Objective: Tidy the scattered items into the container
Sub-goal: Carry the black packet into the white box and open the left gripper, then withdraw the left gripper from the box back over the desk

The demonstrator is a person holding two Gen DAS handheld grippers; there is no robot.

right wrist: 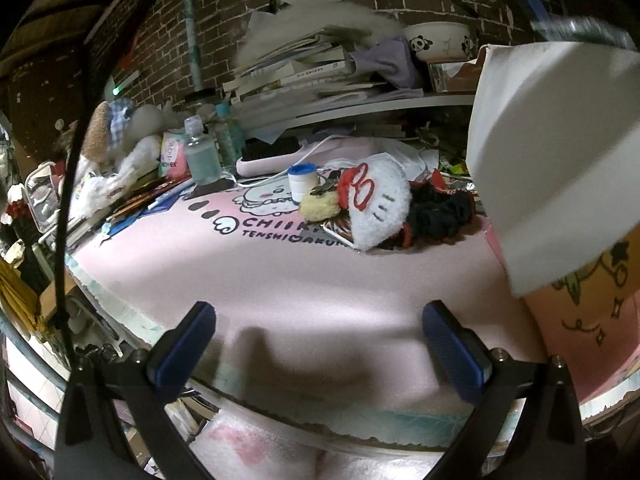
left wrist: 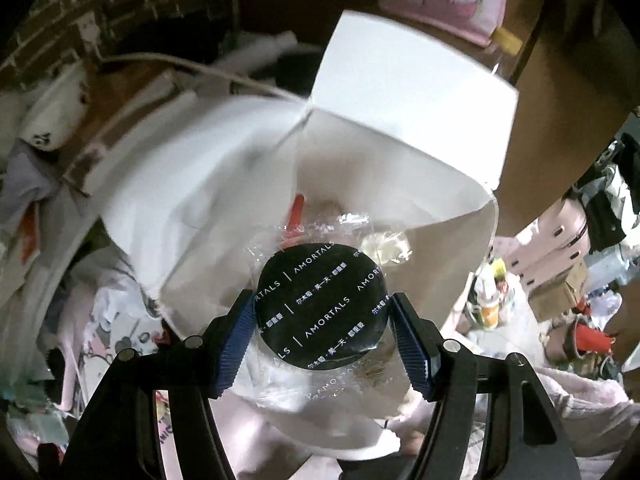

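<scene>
We see the left gripper (left wrist: 322,316) clamped on a round black puff (left wrist: 322,306) sealed in a clear plastic wrapper (left wrist: 316,376); one blue pad (left wrist: 236,344) presses each side of the disc, two pads in all. The puff bears white "AMORTALS" lettering and sits squarely between the fingertips, with the crinkled wrapper spilling out below and above it. Directly beyond the puff we look into the open mouth of a white box (left wrist: 400,92), its flap raised at the far side. Inside the box we make out one red item (left wrist: 297,216) and one small clear-wrapped piece (left wrist: 386,246); what else it holds is too blurred to tell.

Our right gripper (right wrist: 318,346) stands with its two blue-padded fingers apart and nothing between them, hanging over a pink desk mat (right wrist: 280,276). Farther out on the mat lie one white plush with a red bow (right wrist: 378,210), a black scrunchie (right wrist: 438,212) just beside it, and one blue-capped roll (right wrist: 303,184) behind them. The white box's wall rises at the mat's right edge.
</scene>
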